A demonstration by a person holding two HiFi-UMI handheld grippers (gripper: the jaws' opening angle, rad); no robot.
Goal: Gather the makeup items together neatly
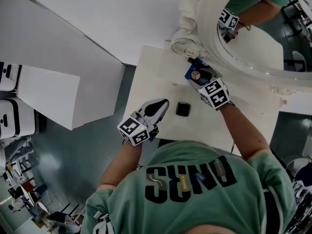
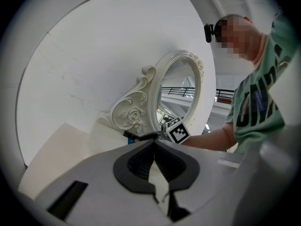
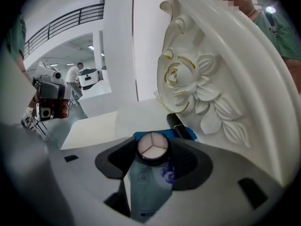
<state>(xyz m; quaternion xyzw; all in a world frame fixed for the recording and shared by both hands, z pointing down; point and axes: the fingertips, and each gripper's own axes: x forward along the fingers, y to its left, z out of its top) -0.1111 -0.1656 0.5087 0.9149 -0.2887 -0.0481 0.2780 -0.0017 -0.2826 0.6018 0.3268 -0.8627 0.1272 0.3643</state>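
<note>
Two hands' work on the white tabletop [image 1: 156, 67] in front of the big ornate white mirror [image 3: 211, 93], judged to be mid-pickup. Keep the right tongs [image 3: 154, 144] angled down and centred, parted either side of the blue packet [image 3: 149, 182] and of the round three-pan compact [image 3: 152, 149] lying on it near the mirror's foot; pads close beside the rim, no squeeze evident yet. Close evenly across the compact's widest line, low enough not to catch only the lid edge, then lift straight up before carrying it toward the other pieces. Allow for the carved base just beyond, leaving little room for any forward swing. Leave the left tongs [image 2: 153, 144] as now, clenched tip to tip on nothing, level and clear of that path. Treat the black square case [image 1: 183, 109] just beside those tips as a likely gathering spot. Watch the slim black tube [image 3: 178, 125] at the packet's far edge, apt to roll if nudged.
</note>
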